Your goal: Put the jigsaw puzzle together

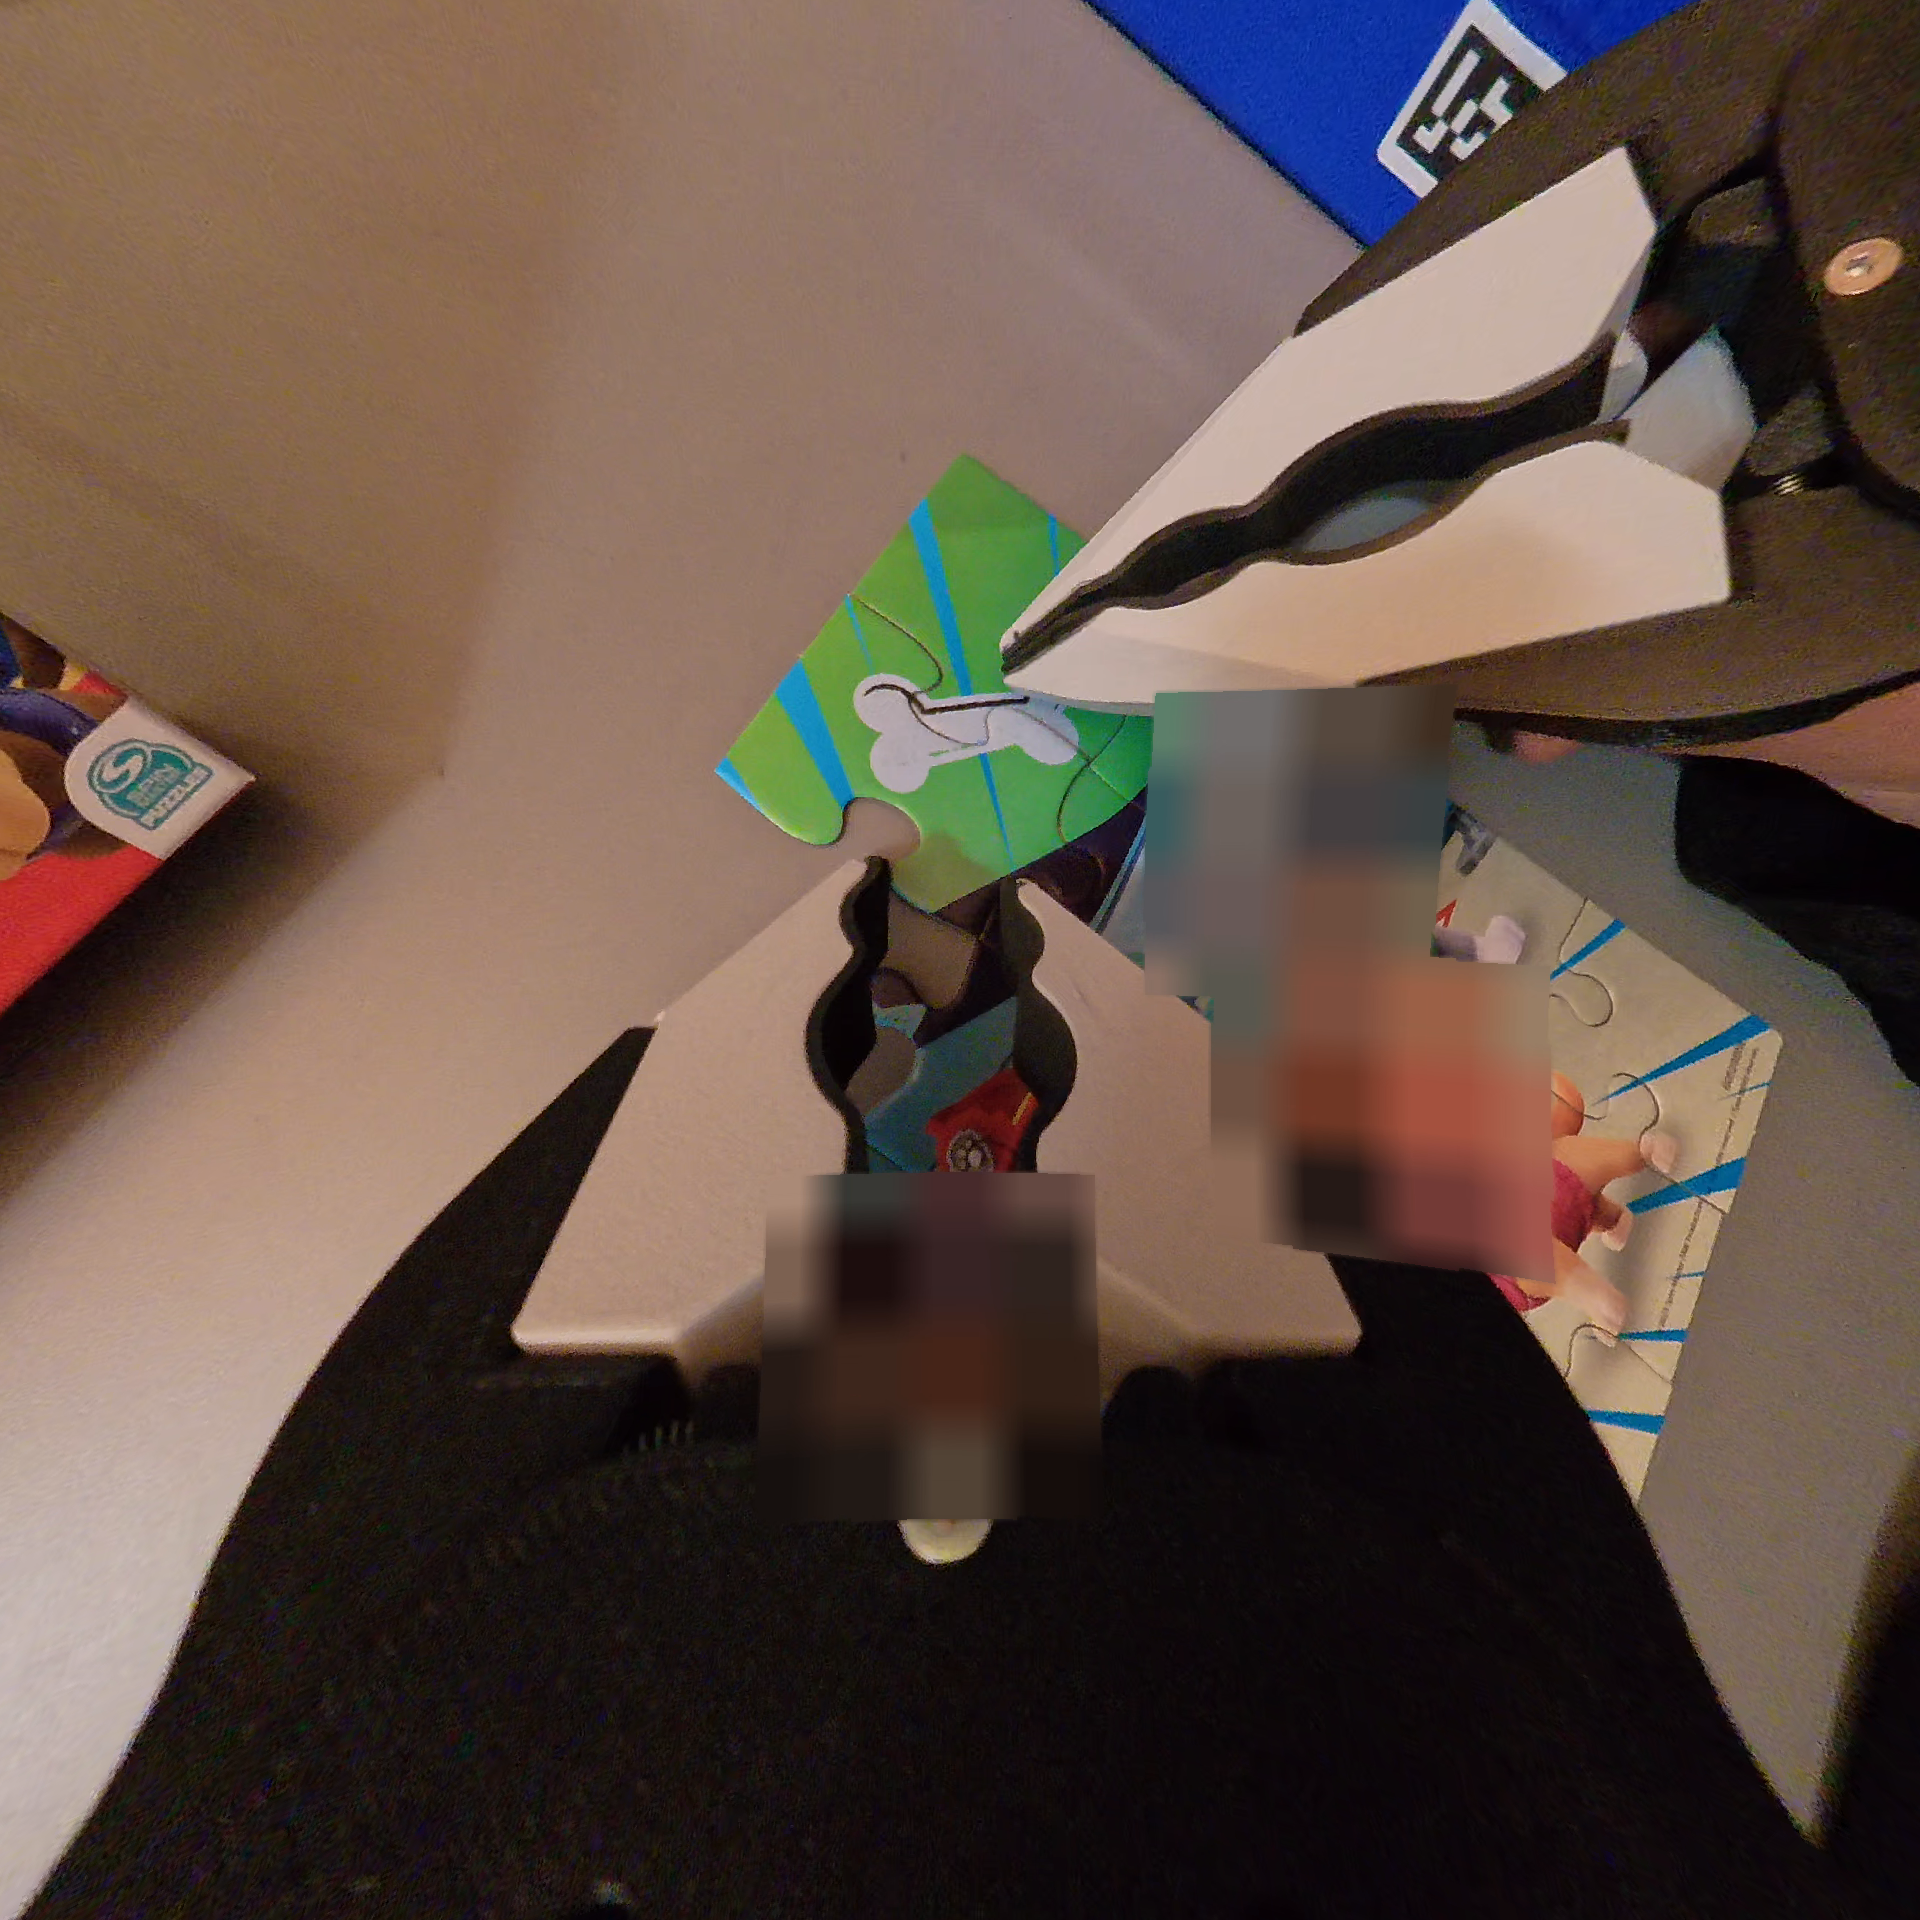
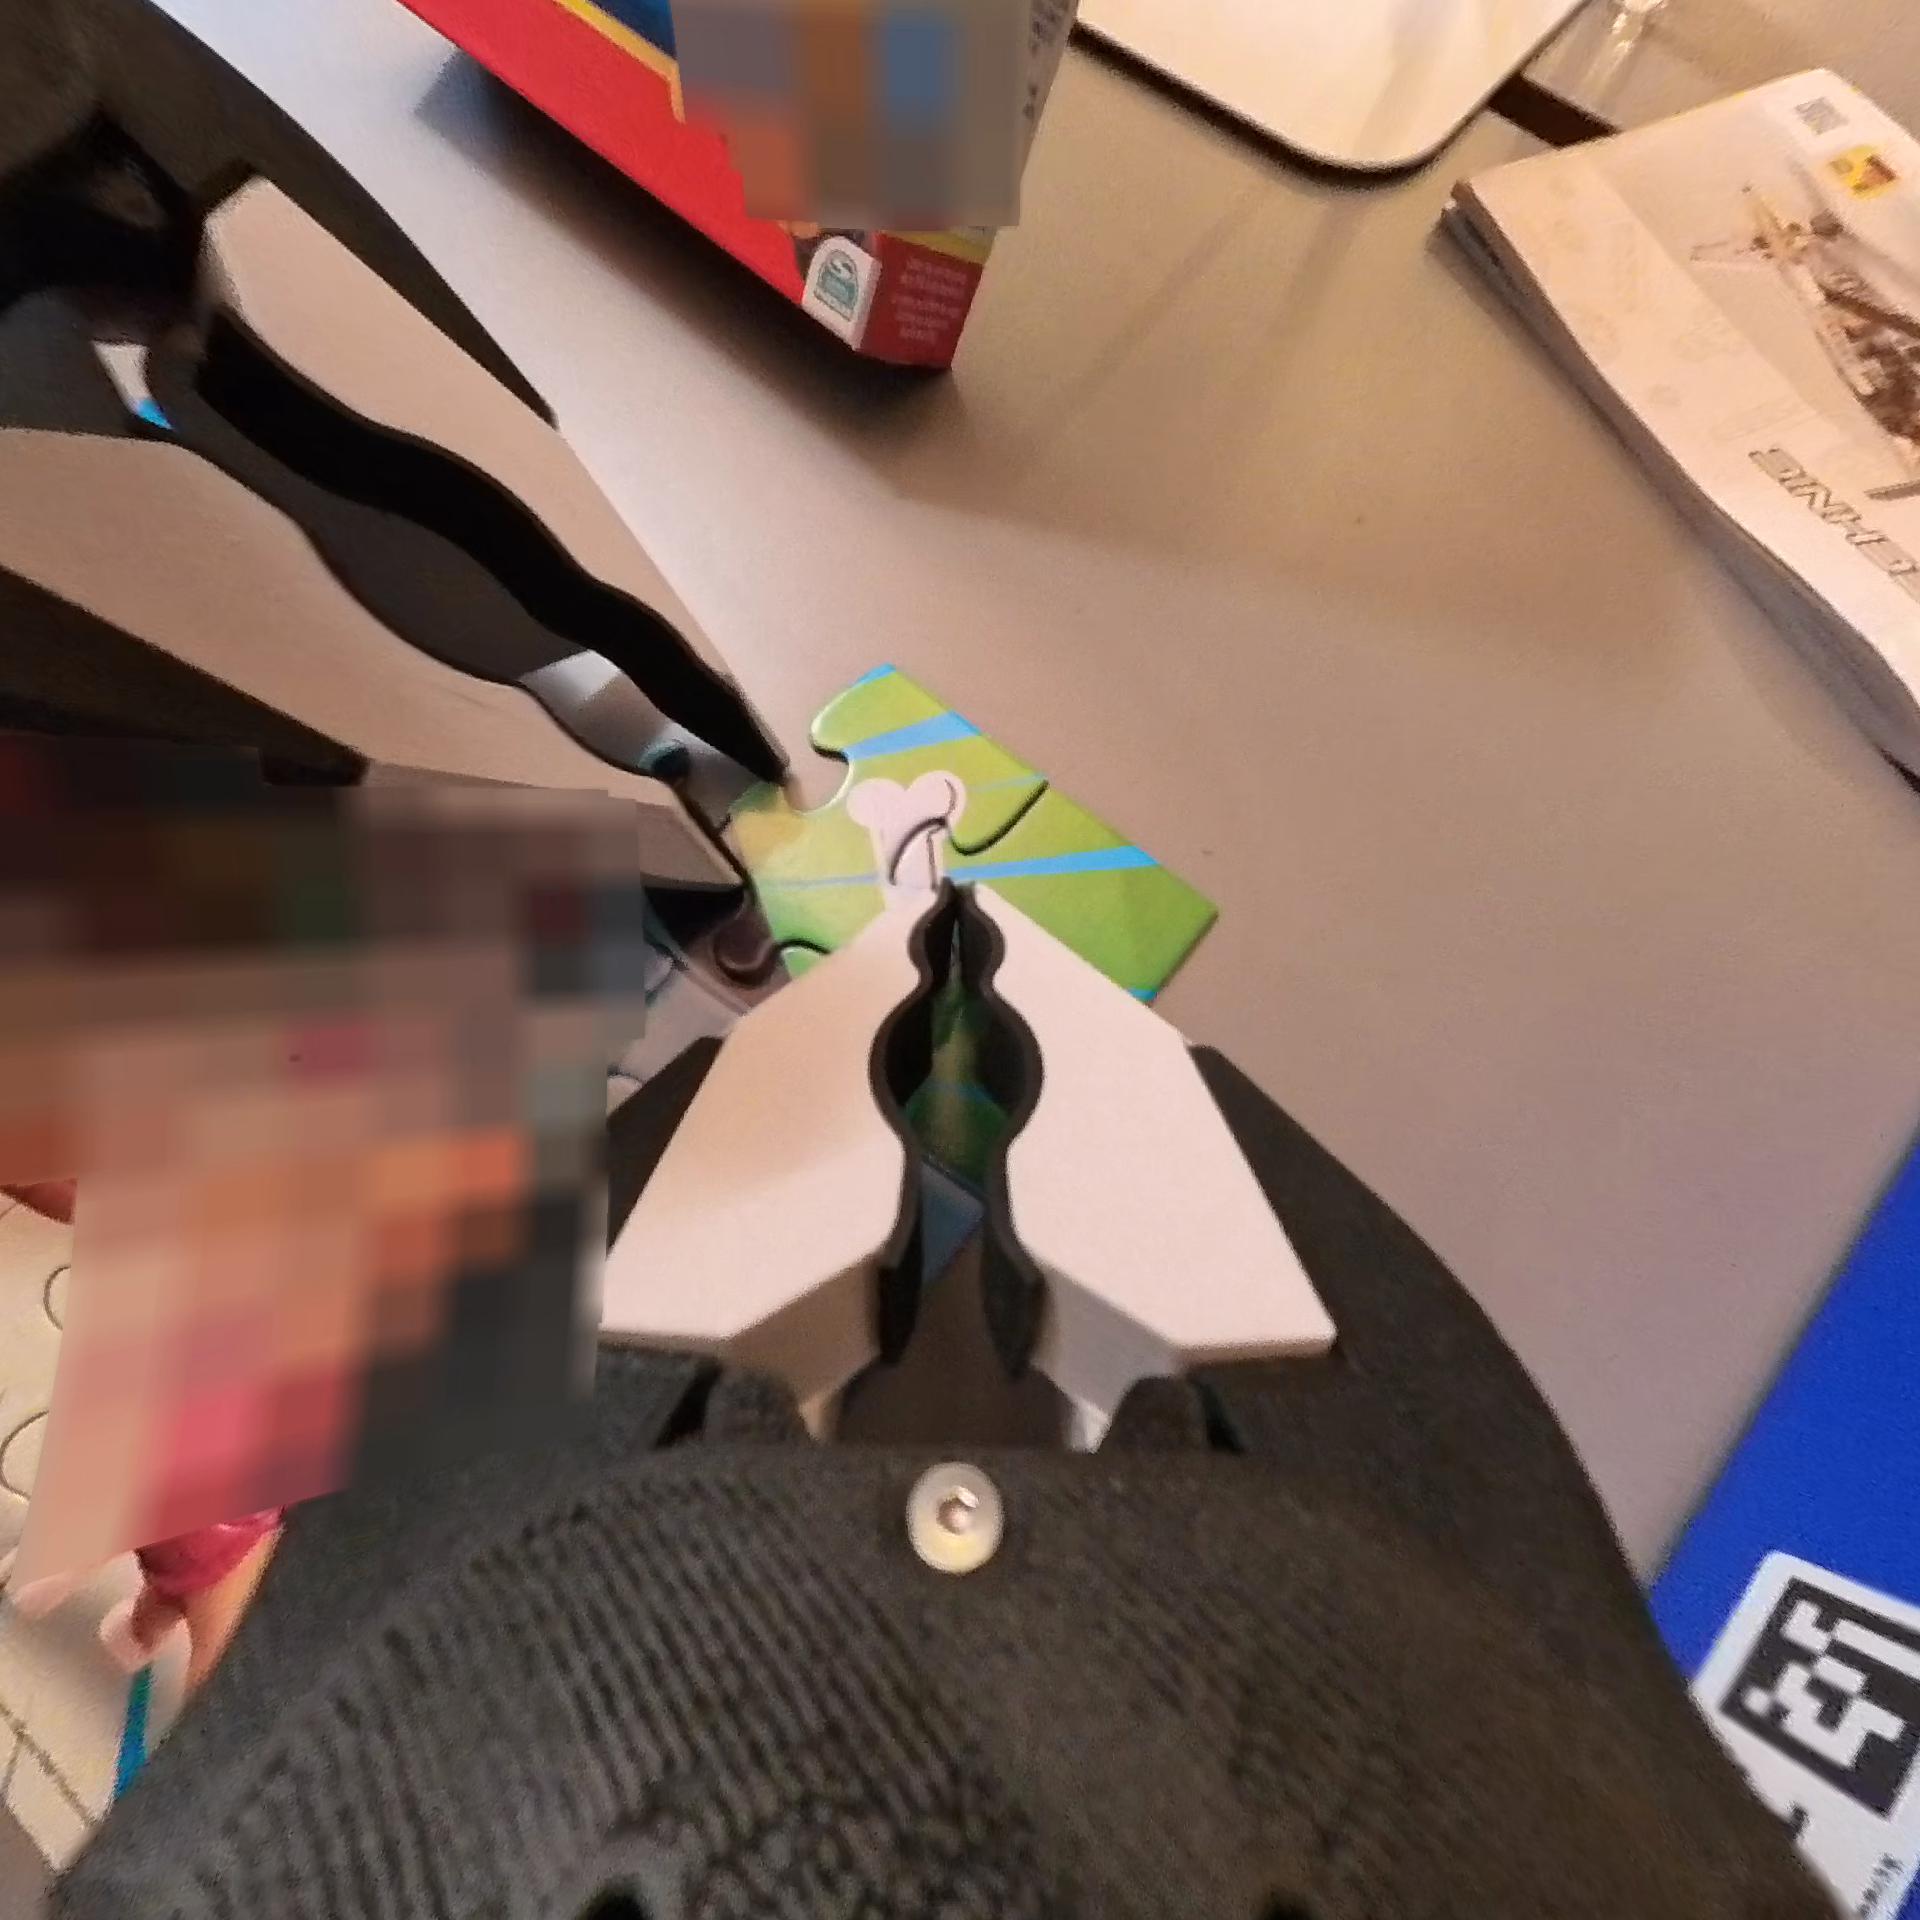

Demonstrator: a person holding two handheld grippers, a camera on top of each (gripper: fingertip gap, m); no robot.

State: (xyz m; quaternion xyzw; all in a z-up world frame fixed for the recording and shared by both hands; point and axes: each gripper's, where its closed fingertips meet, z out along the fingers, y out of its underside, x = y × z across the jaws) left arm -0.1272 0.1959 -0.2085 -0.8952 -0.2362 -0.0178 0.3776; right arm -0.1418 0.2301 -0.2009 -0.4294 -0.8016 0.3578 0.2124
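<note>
Joined green puzzle pieces (image 1: 935, 644) with blue stripes and a white bone (image 1: 914, 738) lie on the table as the corner of a larger puzzle. My left gripper (image 1: 948, 881) stands over the puzzle's edge beside a socket in the green piece. Its fingers are apart and I see no pad pressing on a piece. My right gripper (image 2: 951, 899) is shut, with its tips resting on the green pieces (image 2: 1049, 862) at the bone (image 2: 904, 805). It comes in from the upper right in the left wrist view (image 1: 1016, 652). The left gripper shows at the left in the right wrist view (image 2: 753, 800).
A red puzzle box (image 2: 894, 291) stands on the far side and also shows in the left wrist view (image 1: 62, 831). A blue board with a black-and-white marker (image 2: 1818, 1455) lies at the right. A booklet (image 2: 1714, 343) lies at the far right. More joined puzzle (image 1: 1662, 1143) lies at the right. Across from one pair of fingers to the other is roughly 4 cm.
</note>
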